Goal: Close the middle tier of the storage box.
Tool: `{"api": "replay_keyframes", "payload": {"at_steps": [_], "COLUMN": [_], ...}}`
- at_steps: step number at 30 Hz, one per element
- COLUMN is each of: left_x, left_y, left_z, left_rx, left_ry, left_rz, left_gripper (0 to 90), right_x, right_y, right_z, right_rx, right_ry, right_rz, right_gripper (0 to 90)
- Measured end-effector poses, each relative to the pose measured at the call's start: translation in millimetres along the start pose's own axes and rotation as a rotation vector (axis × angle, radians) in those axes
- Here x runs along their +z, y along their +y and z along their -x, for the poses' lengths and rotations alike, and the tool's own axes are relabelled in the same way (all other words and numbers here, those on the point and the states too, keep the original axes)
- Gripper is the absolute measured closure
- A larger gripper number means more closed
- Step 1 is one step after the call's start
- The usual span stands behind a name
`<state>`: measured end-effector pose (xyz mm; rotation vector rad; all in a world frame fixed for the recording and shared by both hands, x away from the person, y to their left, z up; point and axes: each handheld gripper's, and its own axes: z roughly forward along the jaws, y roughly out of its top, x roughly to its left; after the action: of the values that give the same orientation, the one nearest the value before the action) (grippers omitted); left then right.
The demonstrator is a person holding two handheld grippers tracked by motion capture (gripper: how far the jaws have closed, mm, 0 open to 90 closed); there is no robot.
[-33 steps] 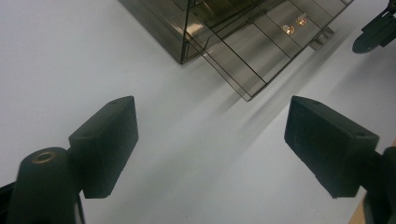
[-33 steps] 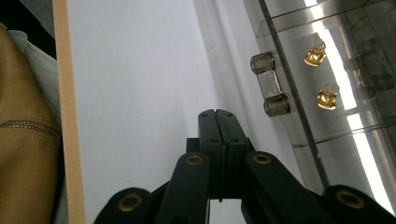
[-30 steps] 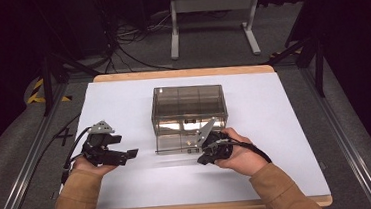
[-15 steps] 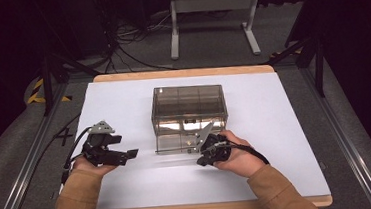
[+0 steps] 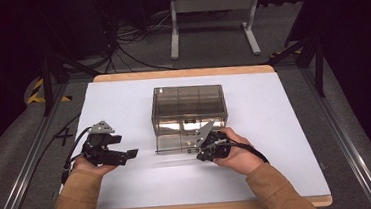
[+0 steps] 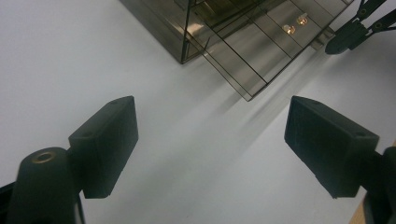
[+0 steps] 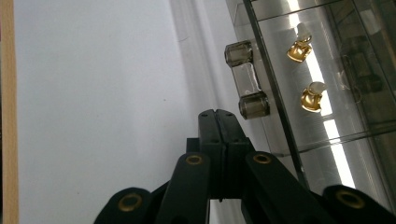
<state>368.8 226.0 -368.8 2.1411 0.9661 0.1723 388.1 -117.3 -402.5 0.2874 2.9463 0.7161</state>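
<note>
Jaws of the right gripper [image 7: 219,122] are pressed together on nothing, tips just beside the clear handle [image 7: 246,79] of the smoky drawer box [image 5: 188,104] mid-table, its lower drawer [image 5: 176,143] pulled out. The left gripper [image 6: 210,140] stands wide, empty.

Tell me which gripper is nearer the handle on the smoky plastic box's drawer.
Right. The right gripper, jaws shut, sits just in front of the handle on the box. The left gripper, jaws apart, rests on the table well off to the box's left.
</note>
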Motion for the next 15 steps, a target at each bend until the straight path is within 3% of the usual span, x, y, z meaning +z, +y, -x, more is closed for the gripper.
{"api": "replay_keyframes", "payload": {"at_steps": [15], "left_x": [0.2], "left_y": [0.0], "left_z": [-0.1], "left_rx": [-0.001], "left_ry": [0.001], "left_rz": [0.0], "left_gripper": [17.8], "right_x": [-3.8], "right_y": [2.8], "right_z": [3.4], "right_rx": [0.0], "right_ry": [-0.053], "right_rz": [0.005], "right_gripper": [90.0]}}
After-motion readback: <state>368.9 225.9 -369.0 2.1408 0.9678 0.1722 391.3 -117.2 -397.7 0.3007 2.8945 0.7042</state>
